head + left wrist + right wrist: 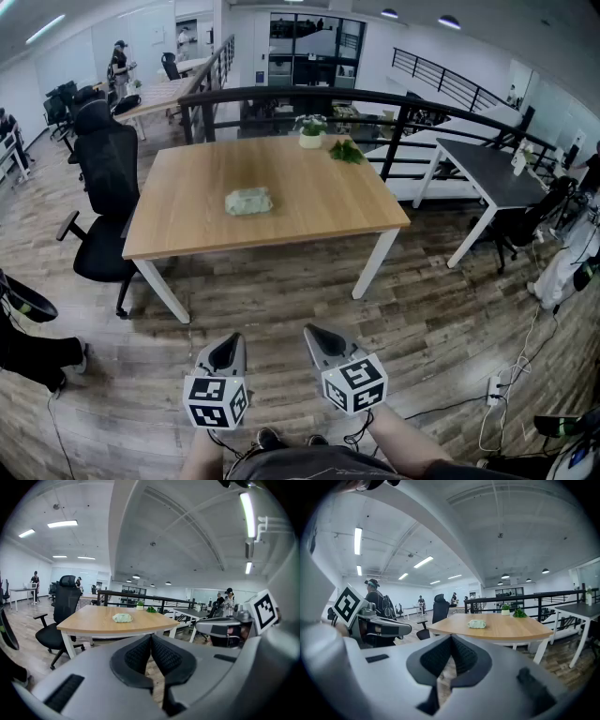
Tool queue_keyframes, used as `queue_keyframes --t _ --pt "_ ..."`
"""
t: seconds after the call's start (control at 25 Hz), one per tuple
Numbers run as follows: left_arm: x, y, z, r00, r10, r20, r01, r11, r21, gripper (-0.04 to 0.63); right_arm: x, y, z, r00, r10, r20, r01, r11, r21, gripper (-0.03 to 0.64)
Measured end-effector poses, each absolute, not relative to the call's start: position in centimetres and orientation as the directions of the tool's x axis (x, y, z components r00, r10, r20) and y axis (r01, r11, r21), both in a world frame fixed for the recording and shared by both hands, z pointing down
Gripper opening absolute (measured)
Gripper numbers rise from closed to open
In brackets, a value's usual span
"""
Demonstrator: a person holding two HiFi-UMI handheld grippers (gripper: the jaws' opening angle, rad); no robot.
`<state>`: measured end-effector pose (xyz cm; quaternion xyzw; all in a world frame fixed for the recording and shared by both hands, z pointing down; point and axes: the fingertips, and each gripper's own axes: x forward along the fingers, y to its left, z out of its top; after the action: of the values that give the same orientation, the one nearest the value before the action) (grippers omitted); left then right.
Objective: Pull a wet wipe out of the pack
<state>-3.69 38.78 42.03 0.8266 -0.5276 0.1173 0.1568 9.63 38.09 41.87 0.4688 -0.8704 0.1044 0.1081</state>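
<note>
A pale green wet wipe pack point(248, 201) lies flat near the middle of the wooden table point(337, 216). It also shows small and far off in the left gripper view as the pack point(122, 617) and in the right gripper view as the pack point(477, 624). My left gripper point(226, 348) and right gripper point(320, 337) hang side by side over the floor, well short of the table's near edge. Both are shut with nothing between the jaws. The left gripper point(151, 637) and right gripper point(451, 638) point toward the table.
A black office chair point(101, 202) stands at the table's left side. A small potted plant point(310, 130) and a green sprig point(346, 151) sit at the far edge. A dark table point(492, 173) is to the right, a railing point(281, 103) behind. Cables point(506, 394) lie on the floor at right.
</note>
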Motion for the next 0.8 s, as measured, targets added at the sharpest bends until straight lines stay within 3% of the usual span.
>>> queue_keyframes --t 0.52,0.8 --pt "-5.7 38.5 42.5 0.428 -0.827 0.365 -0.901 -0.422 0.102 0.014 7.0 37.2 42.7 -0.53 -0.797 0.291 -0.843 0.533 -0.075 0.02" --pt "-7.5 39.0 44.1 0.505 -0.767 0.396 -0.863 -0.458 0.213 0.014 5.9 37.6 43.9 -0.53 -0.812 0.244 -0.847 0.522 -0.103 0.021"
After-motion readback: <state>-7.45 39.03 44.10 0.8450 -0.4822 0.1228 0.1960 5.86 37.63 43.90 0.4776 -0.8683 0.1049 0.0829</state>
